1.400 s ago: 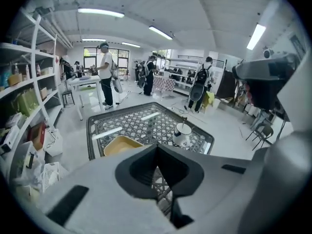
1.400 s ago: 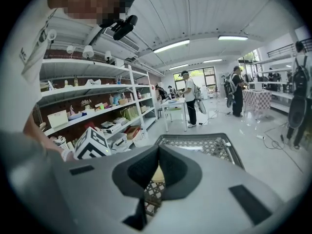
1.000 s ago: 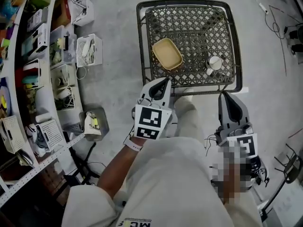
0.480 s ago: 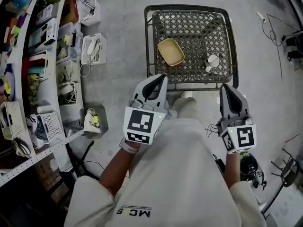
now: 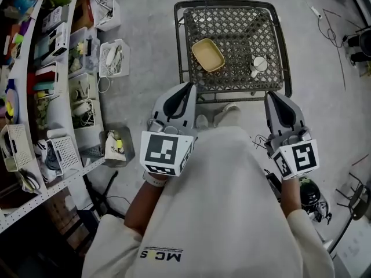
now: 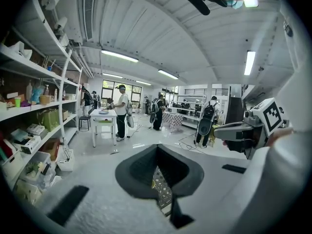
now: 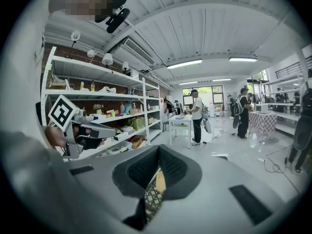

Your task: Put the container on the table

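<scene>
- Head view: container (image 5: 208, 55) sits on the mesh table (image 5: 232, 28), left of middle, a white cup (image 5: 259, 64) to its right; it lies there as before.
- Left gripper (image 5: 189, 86) and right gripper (image 5: 269, 95), jaws pressed together on nothing, have drawn back nearer the body.
- Grey floor (image 5: 145, 86); shelves (image 5: 52, 68) at left.
- Gripper views alone show people (image 6: 121, 112) standing by a far desk (image 6: 103, 114).

yellow rectangular plastic container (image 5: 208, 55) on the black metal lattice table (image 5: 235, 22), kinda left of middle, small white round cup (image 5: 259, 65) to its right, white storage shelves (image 5: 56, 106) well off to the table's left
</scene>
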Demonstrator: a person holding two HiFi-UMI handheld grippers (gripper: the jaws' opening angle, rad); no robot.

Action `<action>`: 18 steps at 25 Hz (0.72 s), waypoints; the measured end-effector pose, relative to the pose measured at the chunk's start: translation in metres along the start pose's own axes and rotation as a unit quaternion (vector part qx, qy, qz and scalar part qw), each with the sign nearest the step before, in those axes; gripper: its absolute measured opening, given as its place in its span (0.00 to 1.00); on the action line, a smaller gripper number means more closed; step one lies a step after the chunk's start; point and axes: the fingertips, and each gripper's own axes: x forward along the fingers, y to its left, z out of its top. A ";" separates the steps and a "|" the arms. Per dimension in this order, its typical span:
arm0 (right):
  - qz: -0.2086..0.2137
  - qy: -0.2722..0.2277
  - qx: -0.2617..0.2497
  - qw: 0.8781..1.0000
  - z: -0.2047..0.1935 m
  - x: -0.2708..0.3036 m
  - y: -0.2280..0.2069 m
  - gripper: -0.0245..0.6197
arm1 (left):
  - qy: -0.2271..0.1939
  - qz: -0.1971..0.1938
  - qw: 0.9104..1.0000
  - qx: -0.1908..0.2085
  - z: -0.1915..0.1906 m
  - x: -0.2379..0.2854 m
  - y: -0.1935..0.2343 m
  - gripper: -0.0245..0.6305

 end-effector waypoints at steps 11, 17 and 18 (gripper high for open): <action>0.017 0.013 -0.014 1.000 -0.002 0.007 0.024 0.07 | -0.002 -0.011 1.000 -0.007 -0.004 -0.010 0.004 0.07; 0.015 0.017 -0.015 1.000 -0.005 0.005 0.028 0.07 | 0.004 -0.020 1.000 -0.006 -0.007 -0.009 0.001 0.07; 0.015 0.017 -0.015 1.000 -0.006 0.004 0.028 0.07 | 0.004 -0.022 1.000 -0.006 -0.007 -0.009 0.001 0.07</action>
